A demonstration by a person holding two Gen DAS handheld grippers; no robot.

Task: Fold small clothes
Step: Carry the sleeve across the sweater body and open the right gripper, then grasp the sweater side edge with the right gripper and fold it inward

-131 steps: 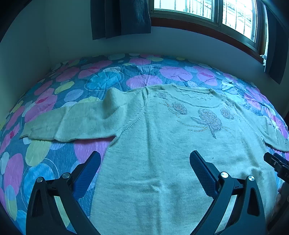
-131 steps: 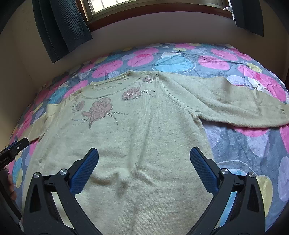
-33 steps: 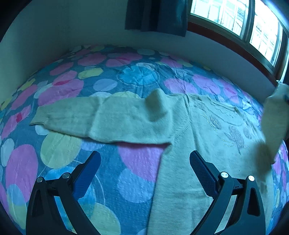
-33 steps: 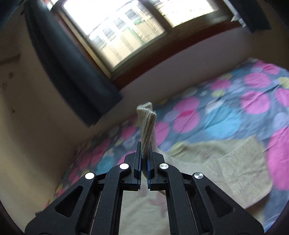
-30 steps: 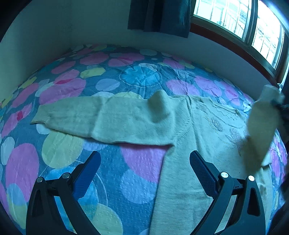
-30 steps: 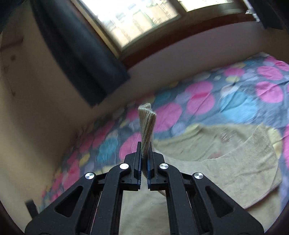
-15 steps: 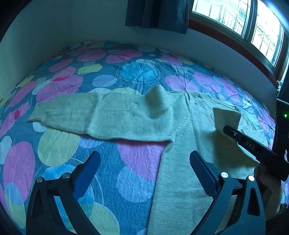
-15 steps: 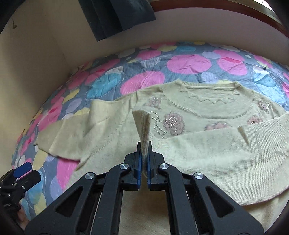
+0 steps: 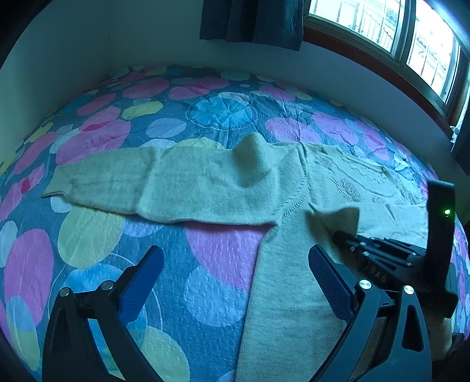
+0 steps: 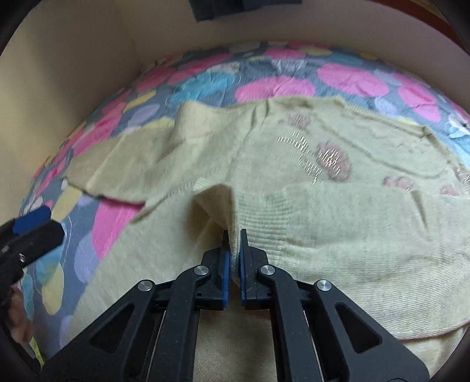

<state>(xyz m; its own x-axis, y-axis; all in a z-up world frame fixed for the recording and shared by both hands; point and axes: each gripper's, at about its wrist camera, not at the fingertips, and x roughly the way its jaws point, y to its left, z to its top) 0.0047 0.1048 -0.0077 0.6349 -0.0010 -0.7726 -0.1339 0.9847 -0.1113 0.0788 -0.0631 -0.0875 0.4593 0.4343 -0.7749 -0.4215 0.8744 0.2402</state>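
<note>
A pale yellow knit sweater [image 9: 293, 293] with beaded flowers [image 10: 332, 161] lies face up on the bedspread [image 9: 88, 235]. Its left sleeve [image 9: 176, 182] lies spread out flat. The other sleeve [image 10: 352, 223] is folded across the chest. Its ribbed cuff [image 10: 217, 202] stands up between the pads of my right gripper [image 10: 233, 235], low over the sweater's body; the jaws are opening, with the pads still on the cuff. In the left wrist view that gripper [image 9: 337, 235] comes in from the right. My left gripper [image 9: 235, 252] hangs open over the sweater's side edge, holding nothing.
The bed [image 10: 276, 85] has a spotted quilt and fills the corner between two walls. A window [image 9: 382, 26] and a dark curtain [image 9: 252, 20] are behind it. A hand [image 10: 14, 323] and the left gripper's blue pad [image 10: 32, 223] show at the left edge.
My right gripper came down from mid-air with the cuff and carried it across the chest, so the sleeve now lies folded over the body. The left gripper has hardly moved.
</note>
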